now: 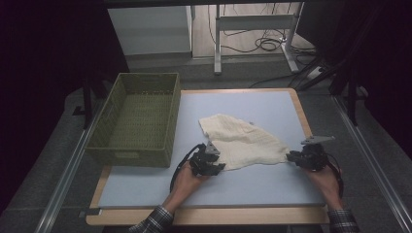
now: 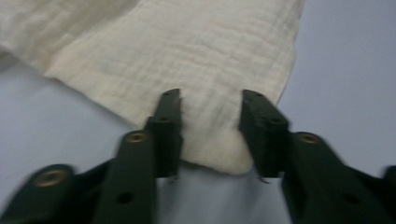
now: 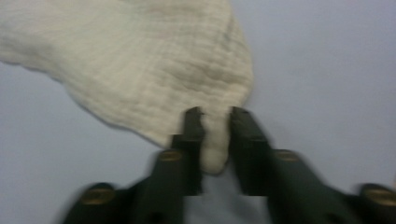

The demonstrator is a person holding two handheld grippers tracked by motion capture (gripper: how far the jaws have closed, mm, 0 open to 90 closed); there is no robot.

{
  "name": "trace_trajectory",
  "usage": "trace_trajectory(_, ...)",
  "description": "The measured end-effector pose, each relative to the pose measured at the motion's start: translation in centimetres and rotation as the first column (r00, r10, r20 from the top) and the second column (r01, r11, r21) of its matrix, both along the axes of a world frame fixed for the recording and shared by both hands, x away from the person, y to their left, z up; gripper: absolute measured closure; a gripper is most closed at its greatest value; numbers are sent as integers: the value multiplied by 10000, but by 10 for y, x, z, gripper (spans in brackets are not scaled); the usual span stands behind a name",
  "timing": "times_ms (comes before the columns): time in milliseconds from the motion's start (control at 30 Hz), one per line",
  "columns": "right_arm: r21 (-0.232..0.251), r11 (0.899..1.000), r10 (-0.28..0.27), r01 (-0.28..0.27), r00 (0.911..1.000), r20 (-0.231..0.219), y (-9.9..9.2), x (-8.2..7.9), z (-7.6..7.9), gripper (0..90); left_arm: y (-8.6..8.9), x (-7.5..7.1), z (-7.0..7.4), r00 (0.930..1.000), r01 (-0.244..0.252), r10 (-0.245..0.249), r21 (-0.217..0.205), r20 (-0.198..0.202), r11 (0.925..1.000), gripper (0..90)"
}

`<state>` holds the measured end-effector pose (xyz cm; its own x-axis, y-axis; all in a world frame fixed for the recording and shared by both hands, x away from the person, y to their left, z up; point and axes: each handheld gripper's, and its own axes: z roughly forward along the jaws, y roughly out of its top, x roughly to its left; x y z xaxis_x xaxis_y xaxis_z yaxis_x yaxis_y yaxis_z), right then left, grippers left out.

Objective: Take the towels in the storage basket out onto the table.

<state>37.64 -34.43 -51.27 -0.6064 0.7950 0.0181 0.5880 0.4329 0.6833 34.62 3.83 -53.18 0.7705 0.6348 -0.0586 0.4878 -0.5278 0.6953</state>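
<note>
A cream cloth (image 1: 240, 141) lies spread on the pale blue mat (image 1: 272, 179) of the table, right of centre, roughly triangular, with one corner toward each gripper and a third toward the far side. Its weave is a fine crinkled gauze, which the gripper views make plain and the high view does not.

The right gripper (image 1: 293, 157) sits at the cloth's right corner. In the right gripper view the jaws stand close together with that corner pinched into a narrow fold between them, the pads pressing on it, so this gripper (image 3: 215, 135) is clamped on the cloth (image 3: 140, 70).

The left gripper (image 1: 218, 166) sits at the cloth's near left corner. In the left gripper view its jaws stand apart, one on each side of the rounded corner of the cloth (image 2: 187, 56), which lies flat on the mat between them; a small gap shows at the left jaw, so this gripper (image 2: 211, 130) is not squeezing the corner.

The high view adds what the gripper views leave out: the left hand (image 1: 187, 179) and right hand (image 1: 324, 179) behind the grippers, with plaid sleeves at the bottom edge.

A green woven basket (image 1: 102, 141) stands at the table's left side, just beside the mat and well apart from the cloth. Nothing lies in it; its woven floor is bare.
</note>
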Motion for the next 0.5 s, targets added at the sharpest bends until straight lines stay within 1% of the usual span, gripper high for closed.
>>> trace_trajectory(33,171,9998,96,-95,9999,-78,1,-2,-1,851,0,0,0,9999,122,-122,43,32,9999,696)
trace_trajectory(67,177,9997,176,-176,9998,-15,2,-4,-1,867,0,0,0,9998,172,-173,-107,-126,9998,795)
trace_trajectory(100,117,9997,195,-195,9998,27,3,-5,-1,871,0,0,1,9995,232,-234,-88,-225,9997,888)
trace_trajectory(200,125,9994,336,-334,9994,-127,6,-9,1,872,1,-1,3,9993,331,-330,69,-187,9994,900)
trace_trajectory(267,218,9986,478,-474,9987,-170,8,-15,2,872,8,-5,7,9992,311,-314,-127,-240,9994,900)
trace_trajectory(367,323,9969,729,-724,9972,-150,13,-26,4,872,20,-17,11,9992,258,-263,-192,-286,9995,900)
trace_trajectory(433,458,9944,957,-949,9953,-149,16,-34,5,872,32,-29,9,9990,203,-209,-166,-407,9997,900)
trace_trajectory(500,562,9919,1147,-1136,9932,-181,21,-43,5,872,40,-38,7,9987,155,-162,-145,-488,9998,899)
